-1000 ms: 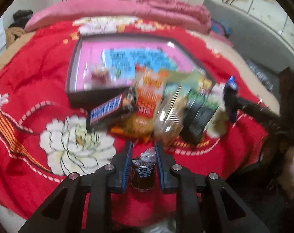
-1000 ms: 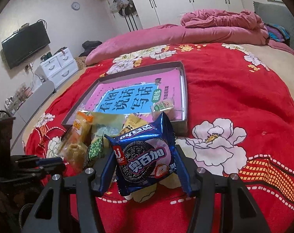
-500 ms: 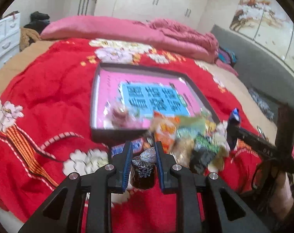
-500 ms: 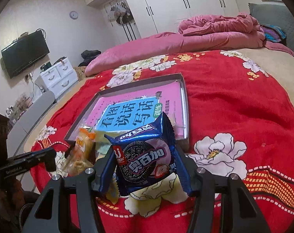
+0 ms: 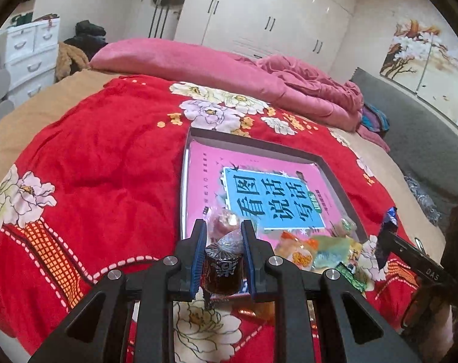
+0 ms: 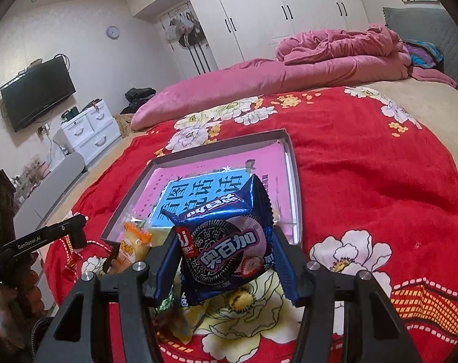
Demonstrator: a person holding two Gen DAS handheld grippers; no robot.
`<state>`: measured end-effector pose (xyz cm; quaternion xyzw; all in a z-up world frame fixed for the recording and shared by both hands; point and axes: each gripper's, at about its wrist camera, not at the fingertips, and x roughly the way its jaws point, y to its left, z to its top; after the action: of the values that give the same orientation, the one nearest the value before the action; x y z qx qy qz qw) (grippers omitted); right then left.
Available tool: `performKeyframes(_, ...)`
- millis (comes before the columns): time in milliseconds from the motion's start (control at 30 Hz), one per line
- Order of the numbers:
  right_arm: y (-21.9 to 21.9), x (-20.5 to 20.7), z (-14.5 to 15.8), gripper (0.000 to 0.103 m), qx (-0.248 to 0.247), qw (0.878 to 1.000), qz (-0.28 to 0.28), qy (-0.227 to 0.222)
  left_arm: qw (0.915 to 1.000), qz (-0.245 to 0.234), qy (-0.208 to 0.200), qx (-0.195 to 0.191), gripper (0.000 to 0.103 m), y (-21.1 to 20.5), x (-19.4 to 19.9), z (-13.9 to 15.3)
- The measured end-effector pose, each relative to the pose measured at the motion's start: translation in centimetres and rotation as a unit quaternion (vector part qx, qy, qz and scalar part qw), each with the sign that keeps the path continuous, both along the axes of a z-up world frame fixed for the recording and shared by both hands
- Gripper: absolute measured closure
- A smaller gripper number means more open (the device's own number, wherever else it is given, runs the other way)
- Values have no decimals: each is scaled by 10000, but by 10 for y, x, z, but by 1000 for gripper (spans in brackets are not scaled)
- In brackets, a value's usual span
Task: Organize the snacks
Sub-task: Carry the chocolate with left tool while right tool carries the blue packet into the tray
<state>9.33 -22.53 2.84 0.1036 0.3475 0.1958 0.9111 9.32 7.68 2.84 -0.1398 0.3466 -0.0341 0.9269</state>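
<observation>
left gripper (image 5: 223, 252) pinches jelly cup (image 5: 223, 273) | right gripper (image 6: 226, 257) clamps cookie pack (image 6: 226, 242) | tray (image 5: 256, 143) holds book (image 5: 271, 199)

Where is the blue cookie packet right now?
In the right wrist view the blue cookie packet is clamped between the right gripper fingers, held above the red blanket at the near edge of the tray.

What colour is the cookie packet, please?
Dark blue cookie packet with a pink panel; right wrist view.
</observation>
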Motion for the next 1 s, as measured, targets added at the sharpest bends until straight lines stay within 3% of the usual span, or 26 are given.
performKeyframes(1000,-19,28,-4,46,85,9986,-515,77,9996,82,117,256,79,-7,54,-23)
